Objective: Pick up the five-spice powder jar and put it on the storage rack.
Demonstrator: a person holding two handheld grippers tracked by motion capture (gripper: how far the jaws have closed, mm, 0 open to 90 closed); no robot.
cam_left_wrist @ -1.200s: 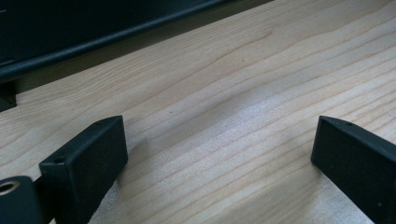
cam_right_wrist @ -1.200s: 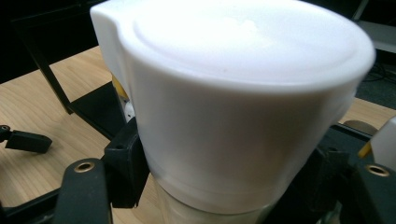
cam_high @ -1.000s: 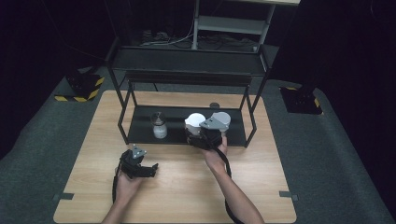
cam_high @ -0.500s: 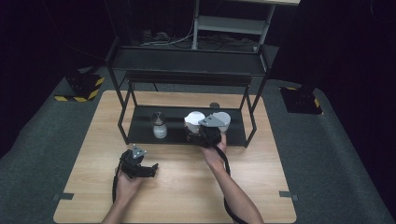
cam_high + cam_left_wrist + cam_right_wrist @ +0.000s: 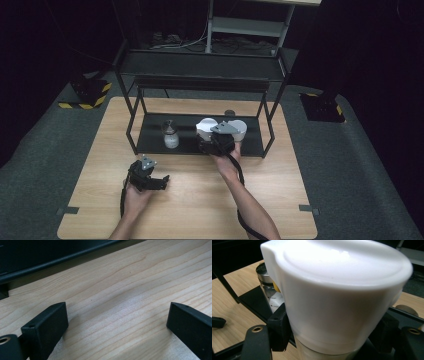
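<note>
A white lidded container (image 5: 205,125) with a spout stands at the lower shelf (image 5: 150,131) of a black rack. My right gripper (image 5: 216,141) is shut on it from the near side, and its grey plate hides part of the lid. In the right gripper view the container (image 5: 337,295) sits close between both black jaws, which press on its sides. A small glass jar (image 5: 171,136) with a metal lid stands on the shelf to its left, also the jar (image 5: 267,287) behind the spout. My left gripper (image 5: 152,181) rests on the wooden table (image 5: 200,200), open, with bare wood between its jaws (image 5: 117,320).
The black two-tier rack (image 5: 200,67) spans the far half of the table, with thin posts at its corners. A small round dark object (image 5: 229,113) lies on the table behind the rack. Black-and-yellow floor blocks (image 5: 87,95) stand beyond the table's left side.
My right gripper has shifted slightly to the left at the shelf, still shut on the white container. The left gripper has stayed where it was.
</note>
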